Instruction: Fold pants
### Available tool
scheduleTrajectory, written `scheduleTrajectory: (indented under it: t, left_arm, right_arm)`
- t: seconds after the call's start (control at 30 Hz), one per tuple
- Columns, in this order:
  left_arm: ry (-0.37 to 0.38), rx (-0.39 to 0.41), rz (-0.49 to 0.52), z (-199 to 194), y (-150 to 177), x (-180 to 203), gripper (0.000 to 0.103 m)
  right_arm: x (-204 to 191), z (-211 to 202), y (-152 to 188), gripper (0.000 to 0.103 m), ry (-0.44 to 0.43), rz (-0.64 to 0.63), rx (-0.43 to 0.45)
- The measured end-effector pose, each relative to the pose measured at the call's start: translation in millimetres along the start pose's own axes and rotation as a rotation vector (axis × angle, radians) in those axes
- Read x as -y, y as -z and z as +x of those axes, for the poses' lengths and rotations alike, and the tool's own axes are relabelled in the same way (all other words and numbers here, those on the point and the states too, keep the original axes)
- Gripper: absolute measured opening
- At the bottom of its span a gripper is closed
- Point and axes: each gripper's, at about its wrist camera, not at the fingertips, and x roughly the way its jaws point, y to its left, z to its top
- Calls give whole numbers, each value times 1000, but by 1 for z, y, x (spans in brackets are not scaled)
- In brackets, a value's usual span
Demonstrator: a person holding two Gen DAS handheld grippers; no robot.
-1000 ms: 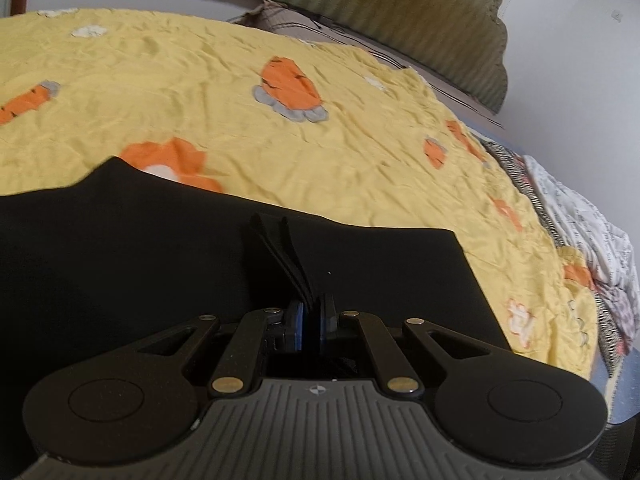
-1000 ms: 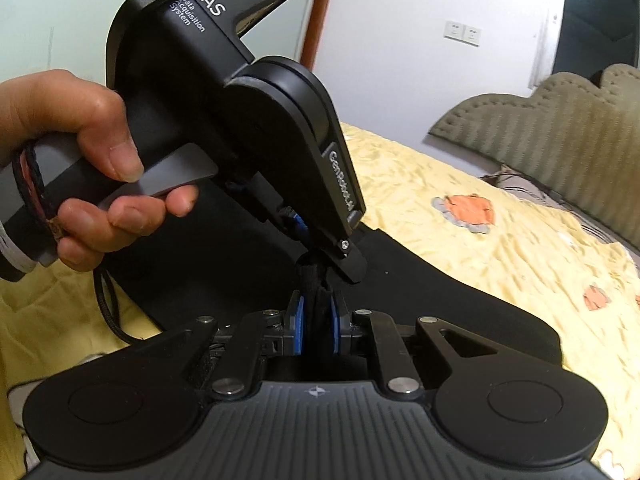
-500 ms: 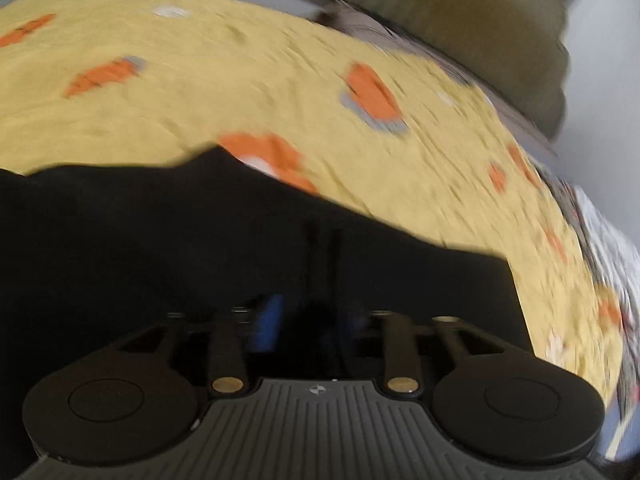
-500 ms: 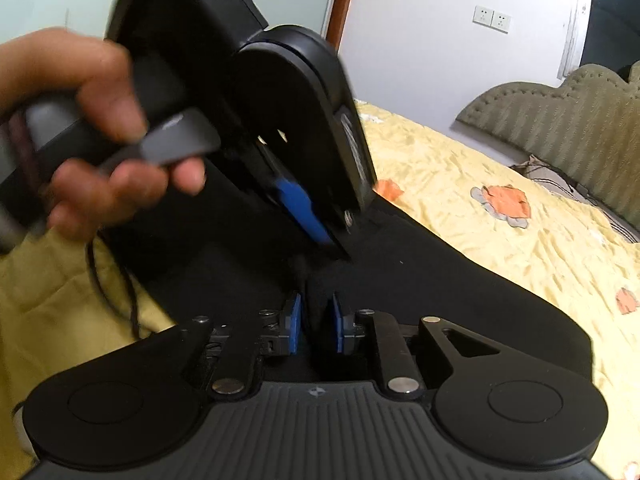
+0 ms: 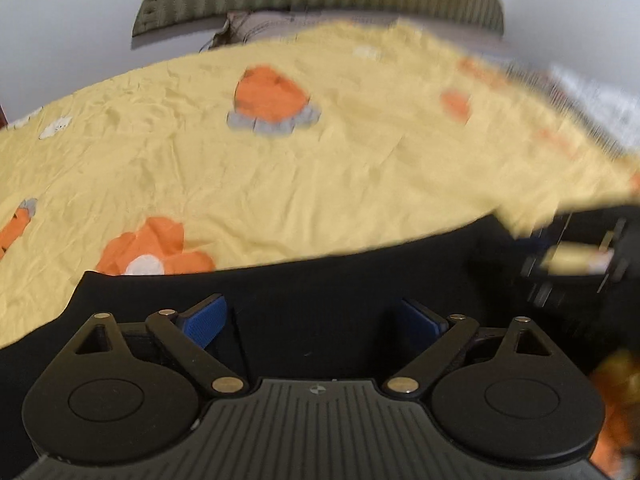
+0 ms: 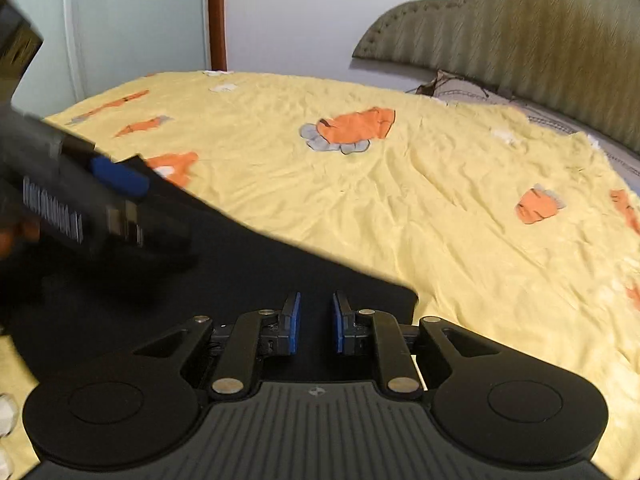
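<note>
We look across a bed covered by a yellow bedspread [image 6: 420,208] printed with orange carrot and flower shapes, with a ribbed olive headboard [image 6: 540,48] against the white wall behind it. The black pants [image 6: 248,272] lie flat on the near part of the bedspread, their far edge running as a long dark line across both wrist views.

Our left gripper [image 5: 316,320] hangs over the pants; its jaws have just been opening and now stand wide apart, the blue pads [image 5: 204,316] clear of the cloth, with only flat black fabric seen between them. In the right wrist view this same gripper shows blurred at the left edge.

Our right gripper [image 6: 316,322] sits over the near corner of the pants. Its blue pads stand a narrow gap apart, and we see no fold of fabric pinched between them, just the dark cloth lying below.
</note>
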Motion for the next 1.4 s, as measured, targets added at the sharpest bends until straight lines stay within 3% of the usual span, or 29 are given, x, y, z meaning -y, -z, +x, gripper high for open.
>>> scheduleTrajectory:
  t: [0.07,0.17,0.27,0.37,0.43,0.6,0.67,0.7,0.83,1.0,1.1,1.17,1.23,1.27,1.33,1.4]
  left_arm:
    - [-23,25,18,2,4,-1,97]
    - [-43,49,35,-20,8,-3,94]
    - [-20,51,99,-41,17,3,94]
    - [15,-8,197,-43,35,20,93]
    - [2,-16,230,-43,49,28,91]
    - [-2,-12,133,-58,61,10,92]
    - [-6,-50,116,-52,64,2,93]
    - [10,-56,96,-54,65,-2,93]
    - [13,-78,99,-79,71,-16,90]
    - [-188,-108,36,-108,86,-57,92]
    - [-397,-100,-6,-121,95,-90,92]
    - [-472,-56,-92,-132,94,-110,92]
    - [-433,34,-183,-145,87,-120,92]
    - [-385,67,-198,-147,81,-120,93]
    - [-277,126,-165,-144,67,-111,97]
    - [-183,153,-96,-127,55,-98,103]
  right_arm:
    - [9,9,0,16,-2,47,20]
    - [2,0,7,16,85,82,45]
    - [-9,-34,21,16,5,88,84]
    - [-32,-46,36,16,-43,22,24]
    - [-47,-46,51,16,-19,-45,-45]
    - [-54,-67,50,22,30,-38,-19]
    - [-53,-64,49,36,18,-19,0]
    - [-54,-57,51,37,10,-21,-26]
    - [-70,-57,49,37,36,-159,-85]
    - [-90,-60,19,37,-67,-150,36]
    - [-121,-37,5,37,-124,-194,55]
    - [-143,-16,3,41,-187,-211,38]
    - [-165,4,8,41,-202,-247,-11]
    - [-173,4,11,41,-183,-278,12]
    - [-175,0,5,41,-194,-297,-12]
    - [-164,-2,-8,41,-201,-231,11]
